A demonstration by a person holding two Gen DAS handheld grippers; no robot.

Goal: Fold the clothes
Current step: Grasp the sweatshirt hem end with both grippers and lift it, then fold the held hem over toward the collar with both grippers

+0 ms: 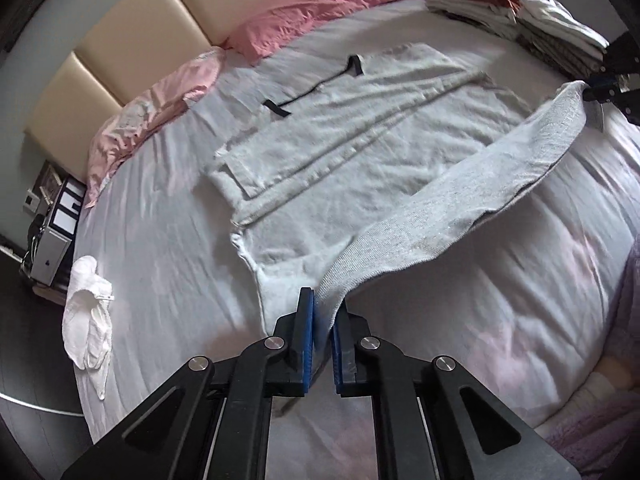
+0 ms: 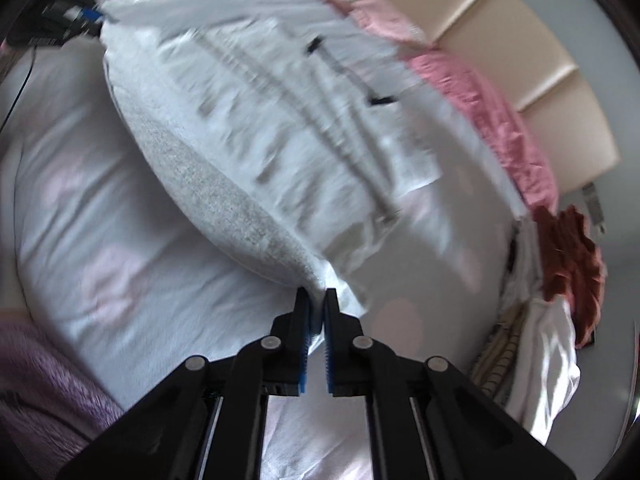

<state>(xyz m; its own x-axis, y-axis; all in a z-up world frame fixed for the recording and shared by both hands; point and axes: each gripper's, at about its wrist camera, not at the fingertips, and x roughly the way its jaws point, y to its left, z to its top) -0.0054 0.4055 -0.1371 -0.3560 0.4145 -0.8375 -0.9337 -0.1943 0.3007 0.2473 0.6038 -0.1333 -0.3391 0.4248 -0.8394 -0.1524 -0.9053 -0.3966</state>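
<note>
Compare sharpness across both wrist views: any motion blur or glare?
Left wrist: mostly sharp; knit of the light grey sweater resolves, with strong fisheye bending of the beige padded headboard. Right wrist: motion-blurred, the sweater's seams smear; the closed right gripper stays crisp. No harsh glare in either.

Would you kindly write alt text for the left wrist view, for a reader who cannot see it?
The left gripper pinches one edge of a grey garment spread on a bed, lifting a long fold toward the right gripper at the far side. Pink pillows and stacked clothes lie beyond.
</note>
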